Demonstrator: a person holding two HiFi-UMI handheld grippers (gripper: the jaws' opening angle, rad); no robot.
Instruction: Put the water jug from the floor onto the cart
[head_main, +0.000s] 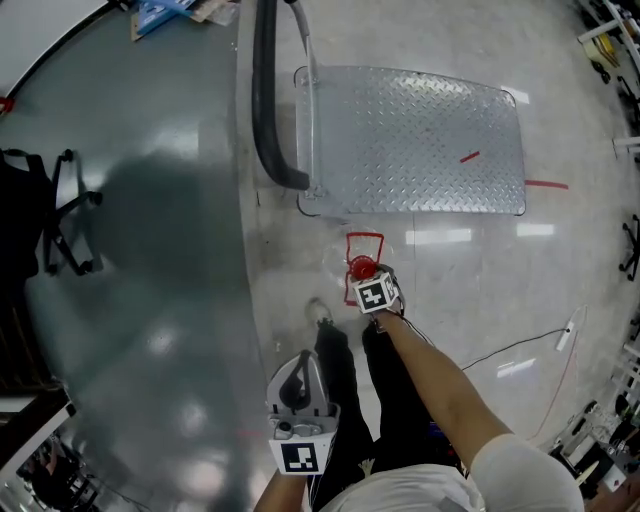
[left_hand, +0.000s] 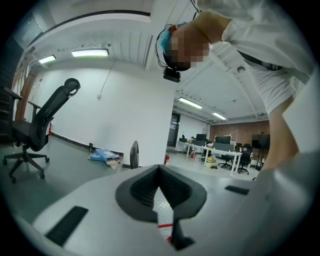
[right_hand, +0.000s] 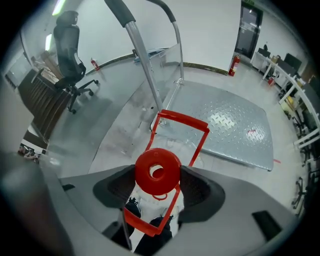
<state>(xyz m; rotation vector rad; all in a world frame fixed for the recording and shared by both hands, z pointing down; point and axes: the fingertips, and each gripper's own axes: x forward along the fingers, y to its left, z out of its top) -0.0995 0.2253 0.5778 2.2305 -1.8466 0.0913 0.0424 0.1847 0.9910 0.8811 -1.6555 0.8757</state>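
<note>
The water jug (head_main: 347, 262) is clear, with a red cap (head_main: 360, 267) and a red frame handle (head_main: 364, 240). It stands on the floor just in front of the cart (head_main: 420, 140), a metal tread-plate platform with a black-gripped push handle (head_main: 268, 100). My right gripper (head_main: 366, 274) points steeply down over the jug. In the right gripper view the red cap (right_hand: 158, 171) sits between the jaws of that gripper (right_hand: 158, 186), which stand open beside it. My left gripper (head_main: 299, 362) hangs lower left beside my legs, pointing about level, its pads (left_hand: 145, 187) meeting at the tip with nothing held.
An office chair (head_main: 50, 210) stands on the dark grey floor at the left. A thin cable (head_main: 520, 345) runs over the pale floor at the right, and a red tape mark (head_main: 545, 184) lies by the cart's right edge. My legs and shoes (head_main: 335, 350) are close behind the jug.
</note>
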